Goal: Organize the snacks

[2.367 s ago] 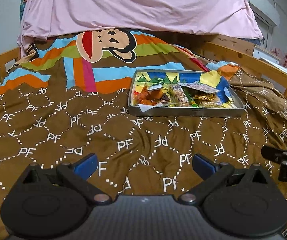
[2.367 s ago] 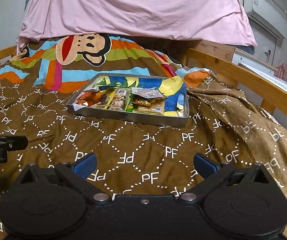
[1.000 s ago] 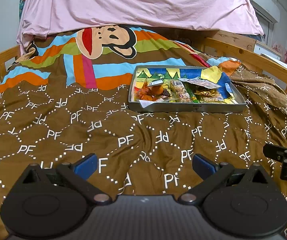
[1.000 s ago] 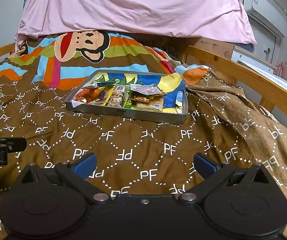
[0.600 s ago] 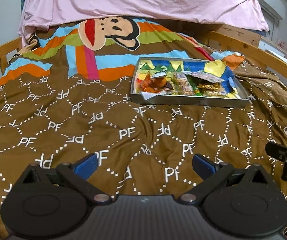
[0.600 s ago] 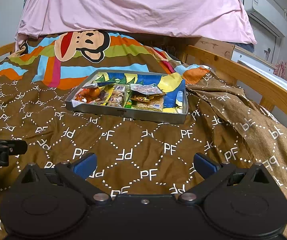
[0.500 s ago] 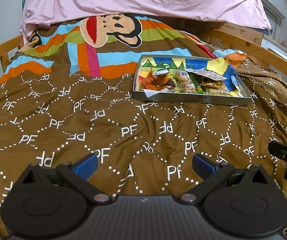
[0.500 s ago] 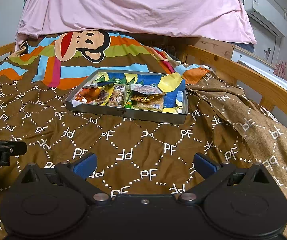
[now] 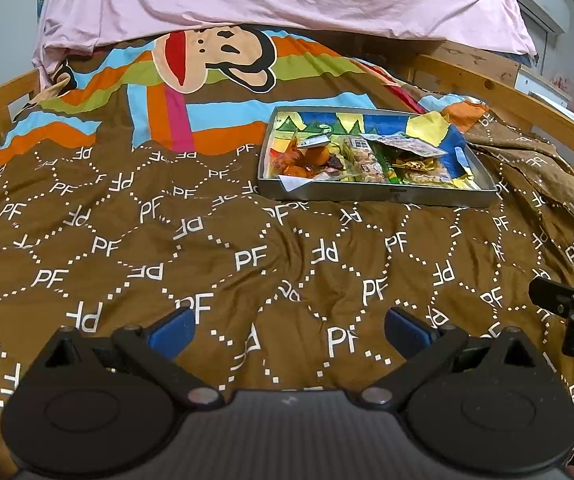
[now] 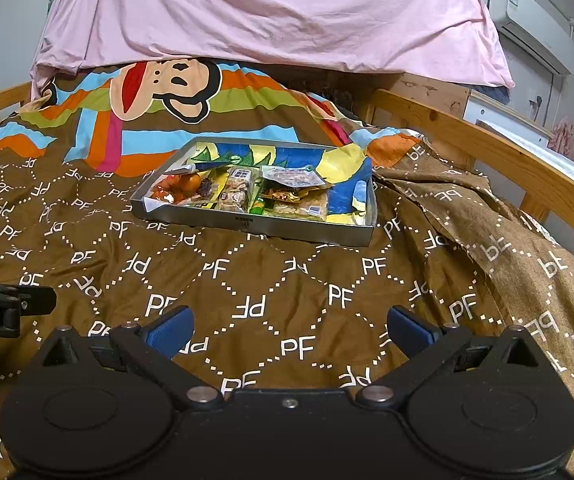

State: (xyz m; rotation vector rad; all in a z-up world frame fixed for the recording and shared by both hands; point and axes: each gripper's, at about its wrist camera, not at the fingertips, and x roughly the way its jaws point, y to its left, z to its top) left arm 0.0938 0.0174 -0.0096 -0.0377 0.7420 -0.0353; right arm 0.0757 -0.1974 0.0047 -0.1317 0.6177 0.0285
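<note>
I hold both grippers, left (image 9: 287, 326) and right (image 10: 287, 326), fingers spread wide and empty, well short of the snacks (image 10: 243, 194) gathered in the tray (image 10: 255, 230) on the bed (image 10: 247, 300).

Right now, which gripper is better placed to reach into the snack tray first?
Probably the right gripper: the tray lies almost straight ahead of its open jaws. From the left gripper, also open, the tray sits off to the right.

Wooden-railed bed (image 10: 487, 148) under a brown monogrammed quilt (image 10: 271, 280), a grey snack tray (image 10: 247, 226) upon it
</note>
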